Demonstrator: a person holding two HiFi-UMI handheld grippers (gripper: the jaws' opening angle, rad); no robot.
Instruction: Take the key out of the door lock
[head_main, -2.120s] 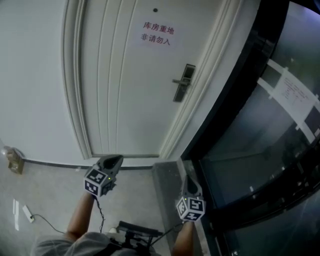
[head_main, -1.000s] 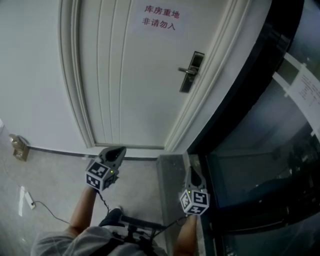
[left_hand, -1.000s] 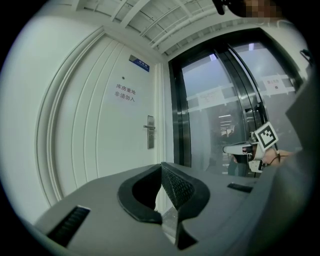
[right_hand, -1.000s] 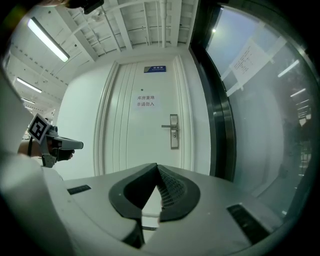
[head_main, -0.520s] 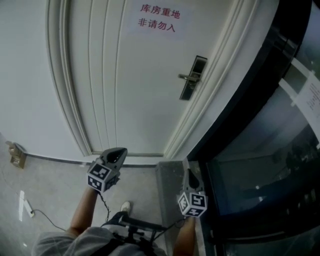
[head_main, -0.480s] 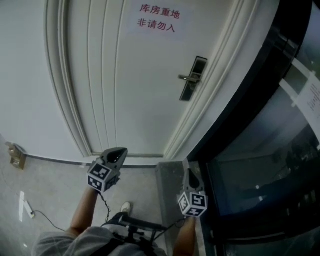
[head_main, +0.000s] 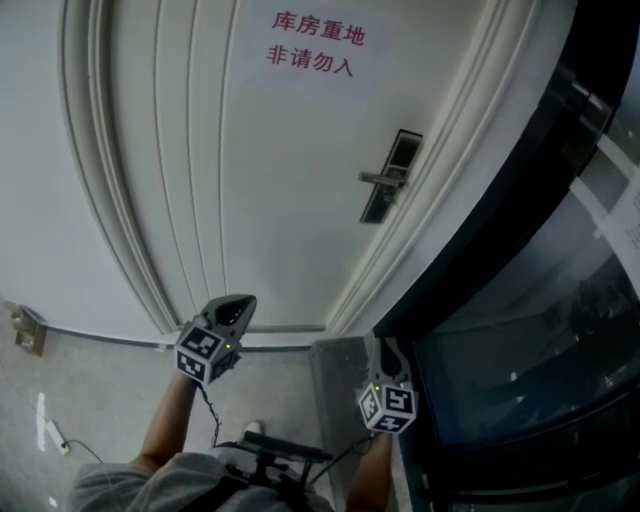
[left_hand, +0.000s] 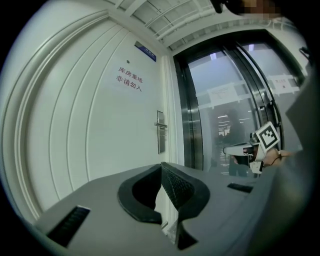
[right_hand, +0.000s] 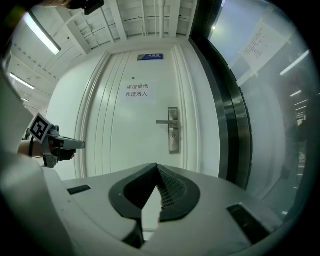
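Observation:
The white door (head_main: 250, 170) carries a steel lock plate (head_main: 392, 177) with a lever handle (head_main: 376, 179), also seen in the right gripper view as the lock plate (right_hand: 173, 130) and in the left gripper view as the lock plate (left_hand: 160, 132). A small dark spot under the lever marks the keyhole (right_hand: 173, 134); a key is too small to make out. My left gripper (head_main: 242, 301) is held low near the door's foot, shut and empty. My right gripper (head_main: 384, 346) hangs low by the door frame, shut and empty. Both are far below the lock.
A paper sign with red characters (head_main: 314, 45) is stuck high on the door. To the right runs a dark glass wall (head_main: 520, 330) with posted sheets. A small box (head_main: 24, 331) and a white cable (head_main: 50, 432) lie on the grey floor at left.
The view has drawn closer to the door, so the lock and sign look larger. Both grippers have kept low and shut, hardly shifting in the picture.

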